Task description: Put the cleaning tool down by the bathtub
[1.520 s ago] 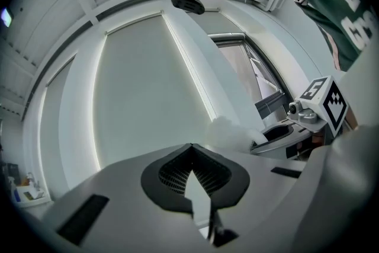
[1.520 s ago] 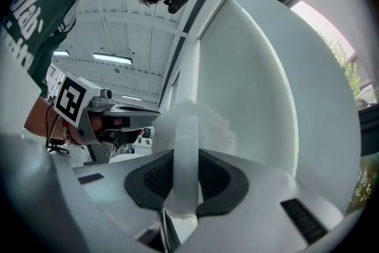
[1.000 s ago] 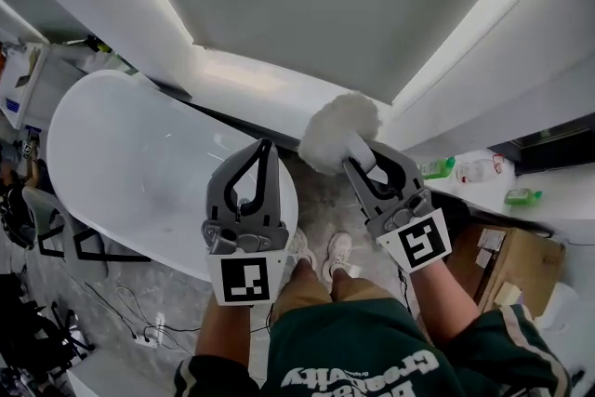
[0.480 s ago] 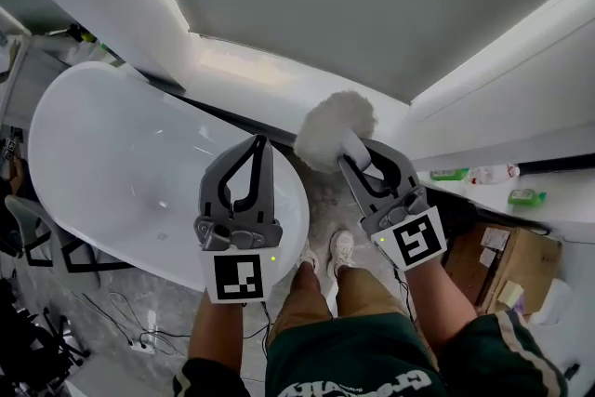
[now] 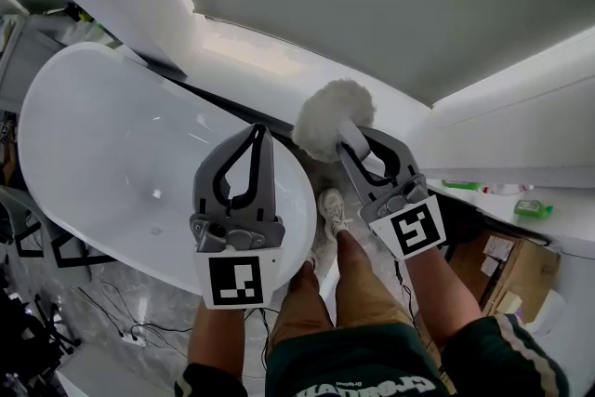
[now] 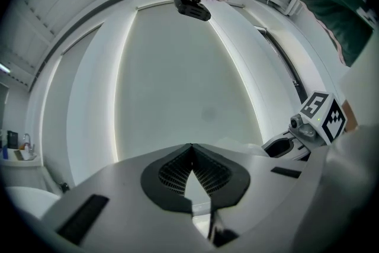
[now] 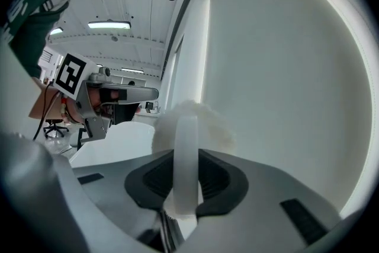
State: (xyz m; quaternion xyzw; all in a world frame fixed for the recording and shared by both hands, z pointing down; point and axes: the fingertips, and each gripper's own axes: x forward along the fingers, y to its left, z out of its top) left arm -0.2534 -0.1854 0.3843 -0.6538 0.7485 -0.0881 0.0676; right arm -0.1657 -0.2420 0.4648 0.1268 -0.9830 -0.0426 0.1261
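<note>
The cleaning tool is a white handle with a fluffy white head [image 5: 330,116]. My right gripper [image 5: 363,144] is shut on the handle, and the head sticks out past its tips, above the floor beside the bathtub's near end. In the right gripper view the handle [image 7: 185,157] stands upright between the dark pads, with the fluffy head [image 7: 201,121] behind it. The white oval bathtub [image 5: 112,153] fills the left of the head view. My left gripper [image 5: 253,133] hovers over the tub's right rim. Its tips meet [image 6: 190,146] with nothing between them.
The person's legs and a white shoe [image 5: 332,207] are on the marble floor between the grippers. A white counter with small bottles [image 5: 525,207] and a cardboard box [image 5: 507,270] are at the right. Cables [image 5: 121,330] and a chair frame [image 5: 56,246] lie left of the tub. A white wall is ahead.
Both grippers have come lower and nearer the tub's end. One foot has stepped forward between them. The tool stays gripped the same way.
</note>
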